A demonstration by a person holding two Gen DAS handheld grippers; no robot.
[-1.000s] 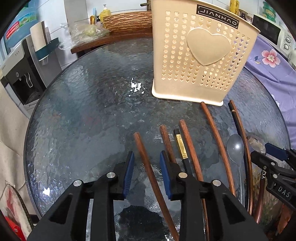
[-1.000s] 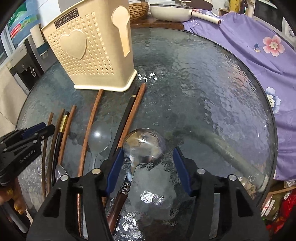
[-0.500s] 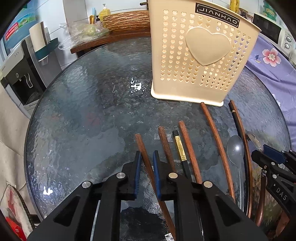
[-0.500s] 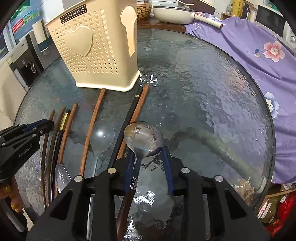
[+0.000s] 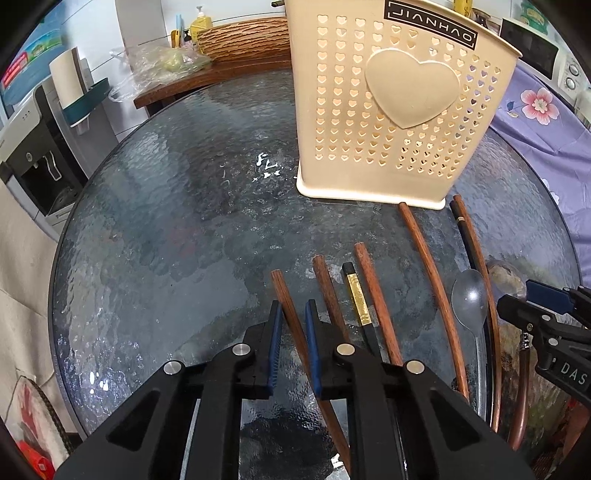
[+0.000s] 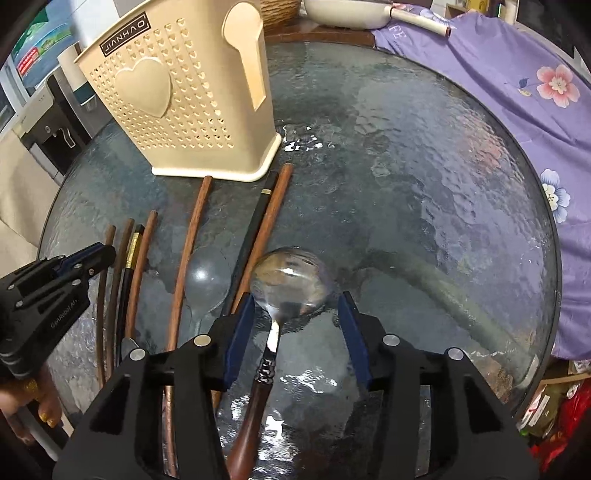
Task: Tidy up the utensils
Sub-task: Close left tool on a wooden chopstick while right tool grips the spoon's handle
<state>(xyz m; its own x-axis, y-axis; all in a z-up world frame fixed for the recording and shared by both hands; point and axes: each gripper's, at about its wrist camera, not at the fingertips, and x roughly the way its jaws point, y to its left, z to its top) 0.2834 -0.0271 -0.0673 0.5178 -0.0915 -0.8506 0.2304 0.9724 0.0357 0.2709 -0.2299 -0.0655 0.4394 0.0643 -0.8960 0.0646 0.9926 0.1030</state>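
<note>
Several brown and black chopsticks lie side by side on the round glass table [image 5: 166, 221]. My left gripper [image 5: 293, 317] is shut on the leftmost brown chopstick [image 5: 282, 291], which still rests on the glass. A cream perforated utensil holder [image 5: 399, 107] stands behind; it also shows in the right wrist view [image 6: 184, 107]. My right gripper [image 6: 295, 306] is open, its jaws on either side of the neck of a metal spoon with a wooden handle [image 6: 290, 277] lying on the table. A clear plastic spoon [image 6: 207, 277] lies to the left of it.
A purple flowered cloth [image 6: 517, 92] covers the right side. A cream pan [image 6: 347, 14] and a wicker basket [image 5: 243, 37] sit on a wooden counter behind. A water dispenser [image 5: 33, 147] stands at the left beyond the table edge.
My left gripper closed onto the leftmost chopstick. My right gripper closed around the spoon's neck half a second ago and has opened wide again; the spoon stays on the glass.
</note>
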